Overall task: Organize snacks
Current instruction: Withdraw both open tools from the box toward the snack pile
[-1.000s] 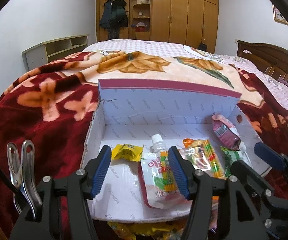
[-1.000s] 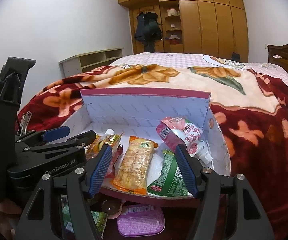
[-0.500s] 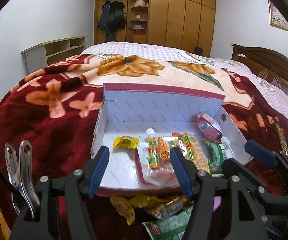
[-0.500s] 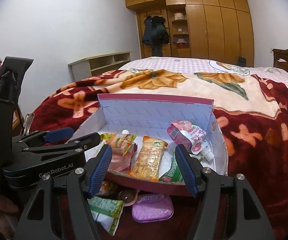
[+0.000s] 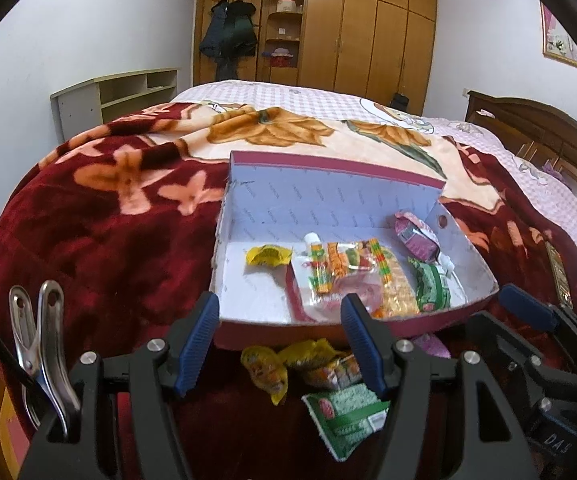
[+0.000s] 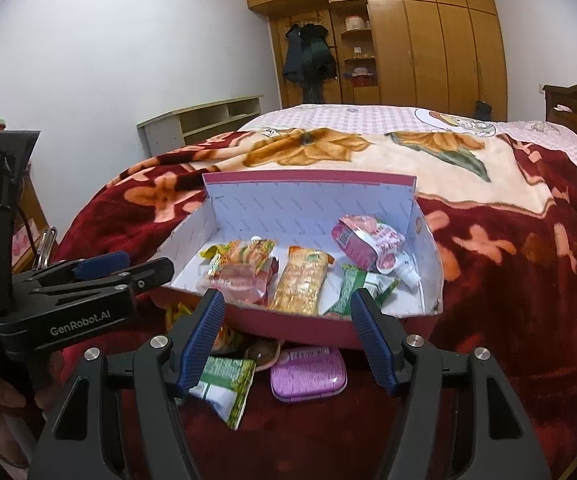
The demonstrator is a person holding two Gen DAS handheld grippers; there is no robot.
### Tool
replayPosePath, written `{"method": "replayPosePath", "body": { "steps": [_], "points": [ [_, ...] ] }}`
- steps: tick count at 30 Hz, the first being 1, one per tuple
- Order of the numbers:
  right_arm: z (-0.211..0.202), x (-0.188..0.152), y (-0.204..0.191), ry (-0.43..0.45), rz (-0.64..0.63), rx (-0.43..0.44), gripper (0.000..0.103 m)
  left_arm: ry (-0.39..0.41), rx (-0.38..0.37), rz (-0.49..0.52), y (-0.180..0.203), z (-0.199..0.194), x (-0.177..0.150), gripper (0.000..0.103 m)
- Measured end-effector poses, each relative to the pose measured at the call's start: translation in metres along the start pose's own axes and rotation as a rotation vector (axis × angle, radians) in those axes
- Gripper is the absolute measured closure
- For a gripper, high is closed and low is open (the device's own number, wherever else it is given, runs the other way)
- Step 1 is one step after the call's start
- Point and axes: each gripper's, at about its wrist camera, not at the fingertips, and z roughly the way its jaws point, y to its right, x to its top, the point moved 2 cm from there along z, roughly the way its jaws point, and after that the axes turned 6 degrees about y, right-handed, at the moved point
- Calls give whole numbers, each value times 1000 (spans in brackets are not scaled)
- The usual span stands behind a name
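Hovering left gripper [image 5: 280, 334] and right gripper [image 6: 288, 332], fingers apart, empty, box [image 5: 328, 184] rim hiding loose snacks [image 5: 316, 364].

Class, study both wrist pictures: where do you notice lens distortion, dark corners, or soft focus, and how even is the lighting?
Left wrist view: fisheye bends the wardrobe and walls; black vignette fills the corners; the snack box is slightly soft; lighting is even indoor light, without harsh glare. Right wrist view: same curved edges and dark corners; the purple case sits in the box's shadow; the left gripper is sharp.
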Motion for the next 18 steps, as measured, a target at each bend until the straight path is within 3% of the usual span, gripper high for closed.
{"method": "replayPosePath", "body": {
  "steps": [18],
  "points": [
    [-7,-32,13,-72,25,-24,36,-113,16,5,-12,7,-44,36]
  ]
}}
